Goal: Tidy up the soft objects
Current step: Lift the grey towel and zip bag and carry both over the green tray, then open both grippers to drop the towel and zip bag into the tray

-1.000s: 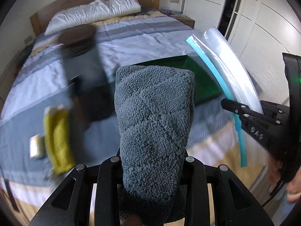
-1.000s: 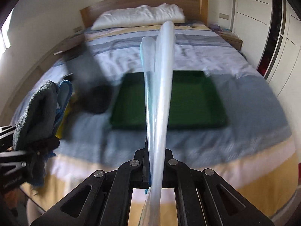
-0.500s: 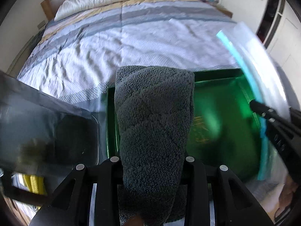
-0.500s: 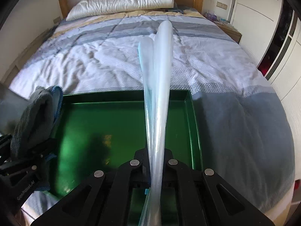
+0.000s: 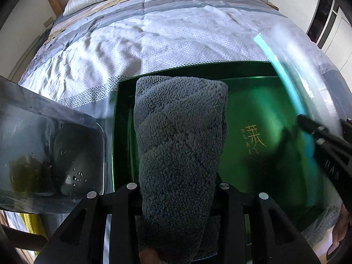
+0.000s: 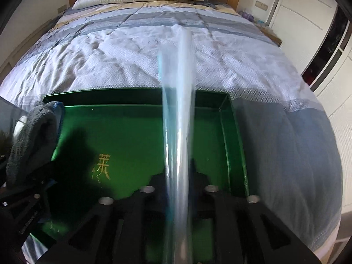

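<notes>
- So, your left gripper (image 5: 178, 189) has its jaws around the rolled grey towel (image 5: 179, 149), and they're just starting to ease apart. The roll sits between them and stands up past the tips, and that keeps it from unrolling until it's over its spot.
- Your right gripper (image 6: 179, 189) is letting go faster. Its jaws are spreading, with the clear zip bag (image 6: 178, 114) standing on edge between them. It's blurred, so I'd guess it's already slipping. I can't tell if the pads touch it at all now.
- In the left view the bag (image 5: 292, 83) shows its blue zip strip, up over the right side of the tray.
- Both grippers point steeply down over the green tray (image 6: 136, 132) on the bed (image 6: 136, 50). The towel is on its left side and the bag is more to the right. My read is that's deliberate, so each soft thing gets its own patch of tray.
- The tray floor looks bare apart from the gold lettering (image 6: 103, 168), so nothing's in the way.
- Just beside the tray on the left is a clear plastic box (image 5: 50, 149) with something dark inside. Keep the towel clear of its edge as you lower.
</notes>
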